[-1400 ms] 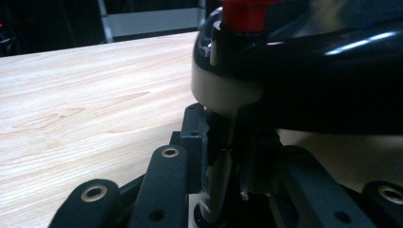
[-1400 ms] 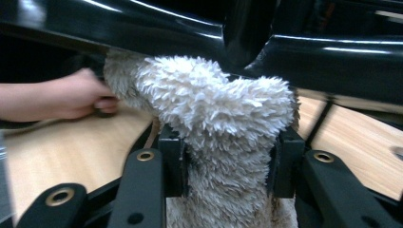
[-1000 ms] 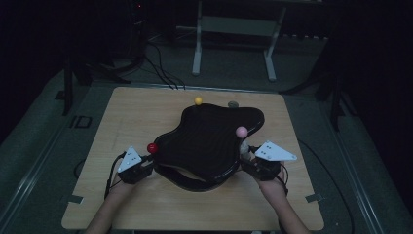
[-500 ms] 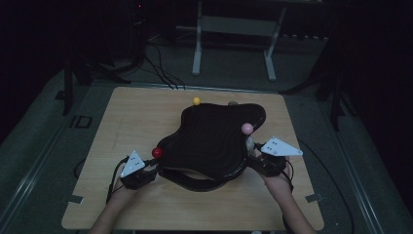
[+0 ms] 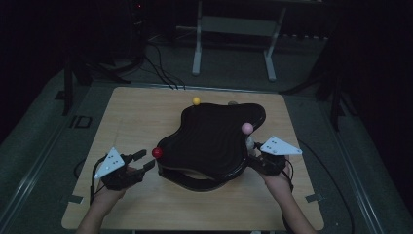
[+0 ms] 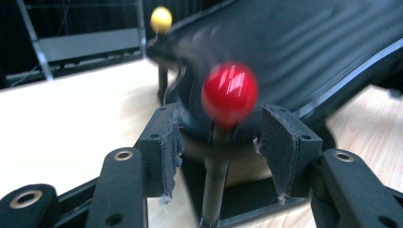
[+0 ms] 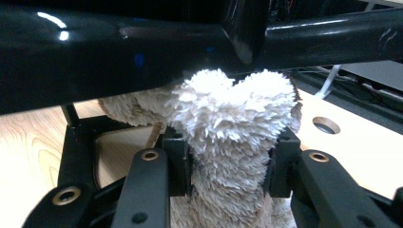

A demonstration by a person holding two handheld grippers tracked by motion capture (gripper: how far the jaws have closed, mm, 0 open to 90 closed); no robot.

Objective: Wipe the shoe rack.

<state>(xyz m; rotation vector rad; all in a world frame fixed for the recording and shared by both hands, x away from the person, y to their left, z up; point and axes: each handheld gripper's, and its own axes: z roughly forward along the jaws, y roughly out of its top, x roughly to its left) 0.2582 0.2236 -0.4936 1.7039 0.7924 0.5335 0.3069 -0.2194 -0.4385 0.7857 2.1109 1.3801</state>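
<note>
One black ridged tray stands on one wooden table. Three balls top its posts: one red, one yellow, one pink. One plush toy.

Probably lab, dim room, floor cables

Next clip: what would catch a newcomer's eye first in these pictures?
First the big black curved lid in the middle of the wooden table, with a red ball, a yellow ball and a pink ball on stalks around its edge. At its right edge the right gripper clamps a cream plush toy tucked under the lid; the left gripper, fingers just opened, has the red ball's stalk between them.
</note>
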